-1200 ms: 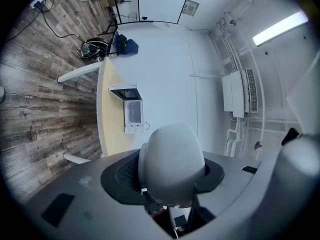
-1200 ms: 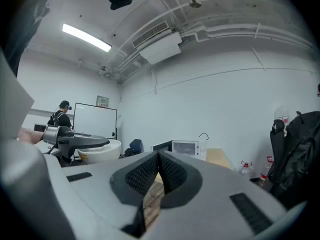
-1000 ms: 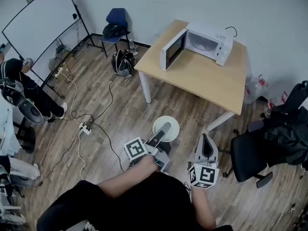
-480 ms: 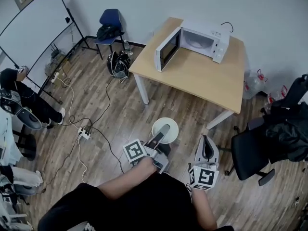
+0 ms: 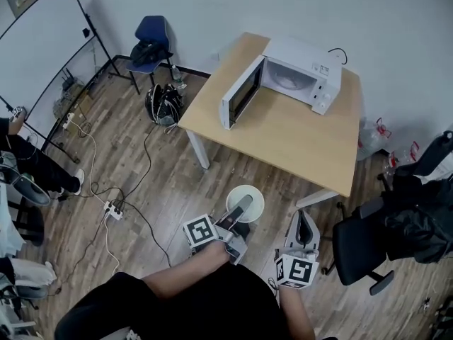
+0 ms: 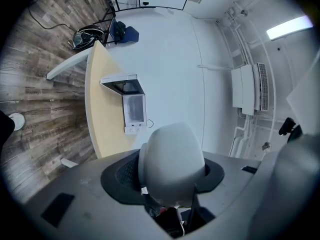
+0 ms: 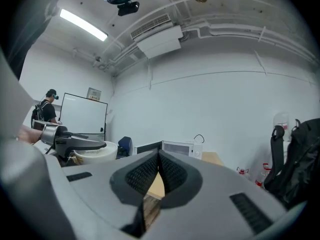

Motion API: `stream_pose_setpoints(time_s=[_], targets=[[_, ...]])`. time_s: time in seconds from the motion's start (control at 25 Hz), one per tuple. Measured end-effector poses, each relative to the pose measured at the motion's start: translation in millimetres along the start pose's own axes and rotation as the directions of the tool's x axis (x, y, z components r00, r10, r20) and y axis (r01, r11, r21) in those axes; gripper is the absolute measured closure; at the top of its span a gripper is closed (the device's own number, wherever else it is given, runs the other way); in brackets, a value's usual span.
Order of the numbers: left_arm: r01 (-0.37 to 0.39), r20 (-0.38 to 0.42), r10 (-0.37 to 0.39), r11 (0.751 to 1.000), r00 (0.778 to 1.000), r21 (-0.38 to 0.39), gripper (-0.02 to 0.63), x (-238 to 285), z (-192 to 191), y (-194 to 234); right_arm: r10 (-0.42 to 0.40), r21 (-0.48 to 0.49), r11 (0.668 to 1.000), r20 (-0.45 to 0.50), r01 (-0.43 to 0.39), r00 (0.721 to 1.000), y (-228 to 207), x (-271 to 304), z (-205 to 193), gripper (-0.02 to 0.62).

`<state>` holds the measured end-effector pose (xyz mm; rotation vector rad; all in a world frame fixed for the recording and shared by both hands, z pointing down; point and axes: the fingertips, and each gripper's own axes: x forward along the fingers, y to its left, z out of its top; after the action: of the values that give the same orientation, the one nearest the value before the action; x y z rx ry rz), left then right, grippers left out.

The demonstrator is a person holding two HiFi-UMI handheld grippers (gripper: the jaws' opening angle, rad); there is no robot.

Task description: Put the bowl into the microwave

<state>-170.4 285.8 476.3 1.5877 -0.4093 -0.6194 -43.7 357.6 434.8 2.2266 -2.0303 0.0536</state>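
Observation:
In the head view, my left gripper [image 5: 243,205] is shut on the rim of a white bowl [image 5: 253,194] and holds it above the wooden floor, in front of the table. The left gripper view shows the bowl [image 6: 172,166] upright between the jaws. The white microwave [image 5: 301,73] stands on the wooden table [image 5: 283,129] with its door [image 5: 237,98] swung open to the left; it also shows as the microwave [image 6: 134,109] far ahead. My right gripper [image 5: 304,218] hangs to the bowl's right, its jaws shut on nothing, as the right gripper [image 7: 159,171] shows.
A black office chair [image 5: 364,243] piled with dark bags stands close on the right. A blue chair [image 5: 151,37], a backpack [image 5: 162,105] and a whiteboard [image 5: 39,27] are at the left. Cables and a power strip [image 5: 110,209] lie on the floor. A seated person [image 5: 21,161] is at the far left.
The view has shifted toward the table, so the microwave and table appear larger and nearer. Both grippers keep their places, the bowl still in the left one.

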Motion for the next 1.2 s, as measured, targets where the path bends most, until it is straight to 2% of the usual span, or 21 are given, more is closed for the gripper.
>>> stream_pose_setpoints(time_s=[0.28, 0.44, 0.6, 0.68, 0.8, 0.84, 1.08, 1.2], targets=[[-0.033, -0.045, 0.031, 0.998, 0.998, -0.044, 0.394, 60.5, 45.8, 14.1, -0.015, 0.034, 0.999, -0.047, 0.017, 0.999, -8.6, 86.7, 9.8, 0.535], [-0.001, -0.063, -0.003, 0.998, 0.998, -0.056, 0.394, 91.5, 80.0, 11.6, 0.0, 0.032, 0.999, -0.044, 0.001, 0.999, -2.3, 130.4, 17.2, 0.536], [-0.014, -0.103, 0.006, 0.997, 0.995, -0.075, 0.394, 120.0, 101.9, 20.7, -0.064, 0.032, 0.997, -0.073, 0.067, 0.995, -10.7, 166.1, 17.2, 0.535], [-0.023, -0.145, 0.013, 0.997, 0.989, -0.069, 0.394, 132.6, 108.7, 24.3, -0.101, 0.032, 0.994, -0.074, 0.104, 0.992, -14.7, 177.3, 21.4, 0.535], [-0.05, -0.202, 0.046, 0.999, 0.978, -0.014, 0.394, 145.5, 115.7, 35.4, -0.133, 0.021, 0.991, -0.09, 0.136, 0.987, -18.5, 186.9, 23.7, 0.535], [-0.046, -0.212, 0.04, 0.999, 0.976, -0.022, 0.394, 150.2, 115.9, 36.1, -0.139, 0.018, 0.99, -0.094, 0.141, 0.986, -20.0, 188.6, 24.5, 0.535], [-0.023, -0.227, 0.006, 0.997, 0.974, -0.073, 0.394, 175.2, 110.5, 39.0, -0.132, 0.045, 0.99, -0.066, 0.135, 0.989, -32.1, 199.8, 35.0, 0.535], [-0.058, -0.236, 0.046, 0.997, 0.971, -0.044, 0.394, 182.0, 109.8, 49.3, -0.116, 0.064, 0.991, -0.076, 0.121, 0.99, -36.3, 210.8, 32.3, 0.535]])
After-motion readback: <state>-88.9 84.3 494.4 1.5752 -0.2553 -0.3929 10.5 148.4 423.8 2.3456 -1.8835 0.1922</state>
